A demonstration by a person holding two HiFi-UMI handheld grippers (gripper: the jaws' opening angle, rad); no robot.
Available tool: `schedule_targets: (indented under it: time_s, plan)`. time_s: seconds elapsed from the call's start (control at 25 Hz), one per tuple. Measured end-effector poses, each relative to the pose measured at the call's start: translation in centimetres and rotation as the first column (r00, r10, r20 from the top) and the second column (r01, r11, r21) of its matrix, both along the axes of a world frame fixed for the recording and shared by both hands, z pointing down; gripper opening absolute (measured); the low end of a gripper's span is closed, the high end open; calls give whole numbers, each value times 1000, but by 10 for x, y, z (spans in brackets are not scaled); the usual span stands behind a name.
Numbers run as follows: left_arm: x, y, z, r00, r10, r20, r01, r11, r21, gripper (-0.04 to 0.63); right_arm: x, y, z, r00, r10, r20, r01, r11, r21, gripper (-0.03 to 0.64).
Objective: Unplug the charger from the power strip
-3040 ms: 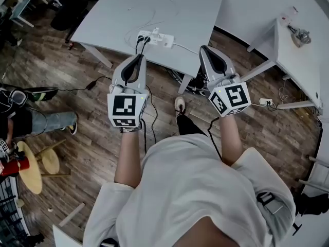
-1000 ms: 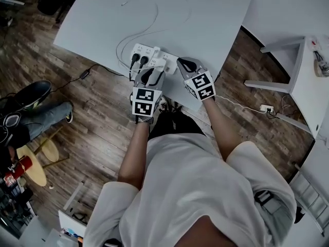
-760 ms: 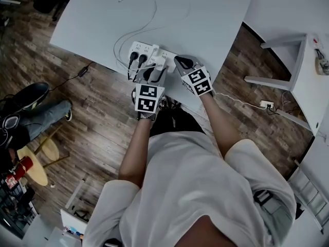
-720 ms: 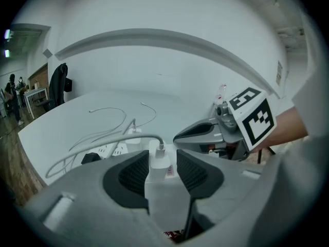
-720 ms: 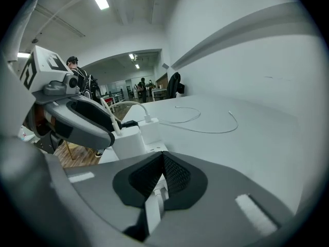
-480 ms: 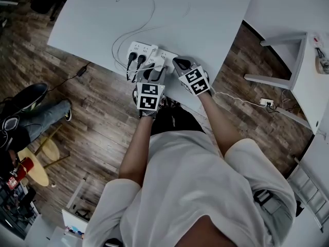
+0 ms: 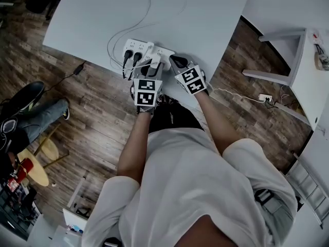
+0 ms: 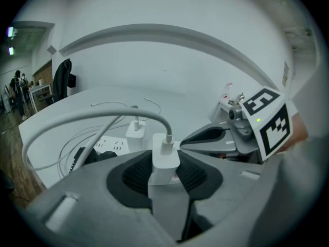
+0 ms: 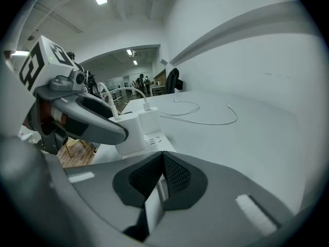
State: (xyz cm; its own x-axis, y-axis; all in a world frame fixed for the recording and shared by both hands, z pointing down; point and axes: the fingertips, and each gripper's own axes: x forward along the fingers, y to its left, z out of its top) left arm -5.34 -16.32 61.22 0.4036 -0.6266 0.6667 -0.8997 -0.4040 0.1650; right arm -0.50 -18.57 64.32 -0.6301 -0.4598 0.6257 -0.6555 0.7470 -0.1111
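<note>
A white power strip (image 7: 138,48) lies near the front edge of the white table (image 7: 205,14), with two black plugs (image 7: 131,55) in its left part. In the left gripper view a white charger (image 8: 164,161) with a white cable stands in the strip (image 8: 110,145). My left gripper (image 8: 165,171) (image 7: 153,67) has just been closing, and its pads press the charger's sides. A second white charger (image 8: 136,133) sits behind it. My right gripper (image 7: 174,62) (image 9: 162,161) is shut and empty, its tip at the strip's right end (image 9: 149,138).
A loose white cable (image 7: 144,14) curls across the table behind the strip. A seated person's legs (image 7: 31,117) and a round stool (image 7: 33,163) are at the left on the wood floor. Another white table (image 7: 308,50) stands at the right.
Both grippers have come down onto the near side of the power strip. The left one's jaws have drawn in round the white charger.
</note>
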Motion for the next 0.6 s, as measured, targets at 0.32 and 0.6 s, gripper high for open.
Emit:
schedule_targets:
  time_s: [0.32,0.6]
  plan:
    - [4,2,2,992,32,121,-35,999,21,144,0,1,3,1000,20,-4,-20,1000,-3,3]
    - [-3,-1,0,997,-66,-32,66,998,-1,146,1,1,3,1000,13,7,-13,1000,4,3]
